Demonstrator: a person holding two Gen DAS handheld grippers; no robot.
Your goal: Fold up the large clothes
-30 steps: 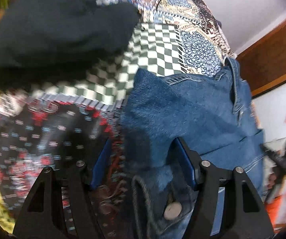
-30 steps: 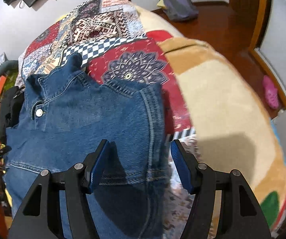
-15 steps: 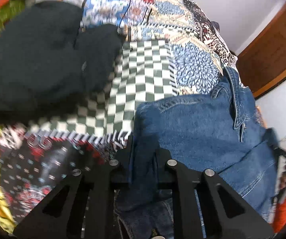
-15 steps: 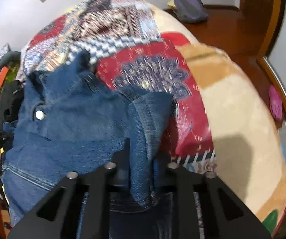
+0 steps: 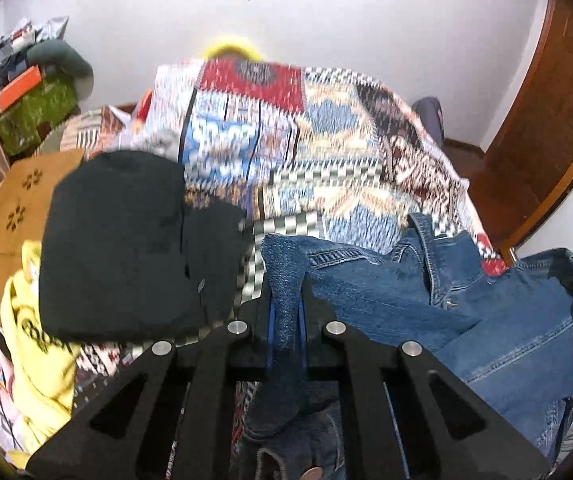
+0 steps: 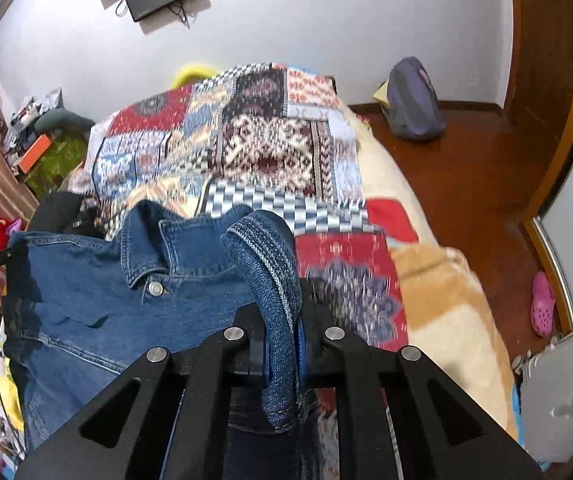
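Note:
A blue denim jacket (image 5: 426,292) hangs between my two grippers above the patchwork bedspread (image 5: 326,148). My left gripper (image 5: 285,312) is shut on one edge of the jacket, the cloth bunched between its jaws. My right gripper (image 6: 280,320) is shut on the other edge of the jacket (image 6: 134,304), a rolled hem arching over the jaws. The collar and a metal button (image 6: 155,288) face the right wrist camera. The jacket's lower part hangs below both views.
A black garment (image 5: 126,248) lies on the bed left of the jacket, with a yellow garment (image 5: 34,344) and a tan cushion (image 5: 10,216) beyond. A backpack (image 6: 414,100) and a pink shoe (image 6: 542,304) lie on the wooden floor at the right. Clutter stands at the far left.
Both grippers closed on the jacket's edges and then lifted it off the bed. The views now tilt up towards the wall.

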